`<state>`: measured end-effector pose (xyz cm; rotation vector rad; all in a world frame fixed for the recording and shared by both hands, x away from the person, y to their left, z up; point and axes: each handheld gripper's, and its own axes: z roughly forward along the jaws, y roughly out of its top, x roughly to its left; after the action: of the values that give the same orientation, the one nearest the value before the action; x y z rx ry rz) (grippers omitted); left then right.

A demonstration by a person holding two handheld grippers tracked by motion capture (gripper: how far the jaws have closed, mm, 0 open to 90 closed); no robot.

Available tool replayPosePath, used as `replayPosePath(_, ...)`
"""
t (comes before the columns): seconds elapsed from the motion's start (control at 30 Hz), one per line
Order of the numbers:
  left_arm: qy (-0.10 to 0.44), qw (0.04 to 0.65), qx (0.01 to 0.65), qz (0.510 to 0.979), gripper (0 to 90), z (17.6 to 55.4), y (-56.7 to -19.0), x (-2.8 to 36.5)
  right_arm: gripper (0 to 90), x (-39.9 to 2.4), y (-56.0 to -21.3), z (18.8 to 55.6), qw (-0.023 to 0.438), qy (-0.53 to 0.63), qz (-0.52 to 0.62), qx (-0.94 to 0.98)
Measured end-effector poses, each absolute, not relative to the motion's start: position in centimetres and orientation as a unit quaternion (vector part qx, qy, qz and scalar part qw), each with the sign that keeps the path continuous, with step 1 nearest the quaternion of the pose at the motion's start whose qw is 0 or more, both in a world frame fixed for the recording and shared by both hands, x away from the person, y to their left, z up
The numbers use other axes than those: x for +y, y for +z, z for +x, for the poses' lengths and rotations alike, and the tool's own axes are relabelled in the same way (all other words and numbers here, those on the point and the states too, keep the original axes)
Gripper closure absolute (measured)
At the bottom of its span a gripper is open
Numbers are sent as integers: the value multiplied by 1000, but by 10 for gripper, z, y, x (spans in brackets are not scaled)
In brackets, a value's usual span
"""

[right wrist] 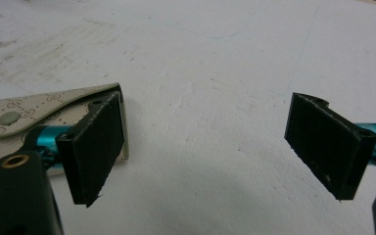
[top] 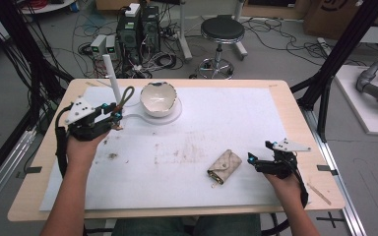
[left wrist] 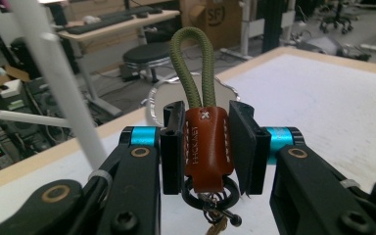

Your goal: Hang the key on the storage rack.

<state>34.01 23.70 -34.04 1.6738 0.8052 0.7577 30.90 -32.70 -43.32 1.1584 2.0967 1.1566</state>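
The left claw point(left wrist: 206, 147) pinches the keychain point(left wrist: 204, 147) by its leather tab, lifted off the table point(top: 256, 123), just beside the bowl point(top: 158, 98). The right claw point(right wrist: 210, 147) is spread and holds nothing, the pouch point(right wrist: 24, 122) just beside one jaw. The pickup looks done; placing remains.

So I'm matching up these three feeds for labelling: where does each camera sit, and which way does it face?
High view: above the person's side, looking forward and down on the table; both forearms, left gripper and right gripper show.
Left gripper view: rides the left gripper, looking along jaws shut on the keychain, toward the bowl.
Right gripper view: rides the right gripper, looking down over open jaws beside the pouch.
Shared: keychain, bowl and pouch also appear in the high view.
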Motion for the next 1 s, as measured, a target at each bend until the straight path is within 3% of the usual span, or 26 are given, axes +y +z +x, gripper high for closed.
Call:
replayPosePath(0.43,363,553,388,642,682,347,-322,271,150,-324,-435,308,238,415,425,769)
replayPosePath(1.0,378,523,401,650,682,366,-327,269,150,-329,-436,304,240,411,433,766)
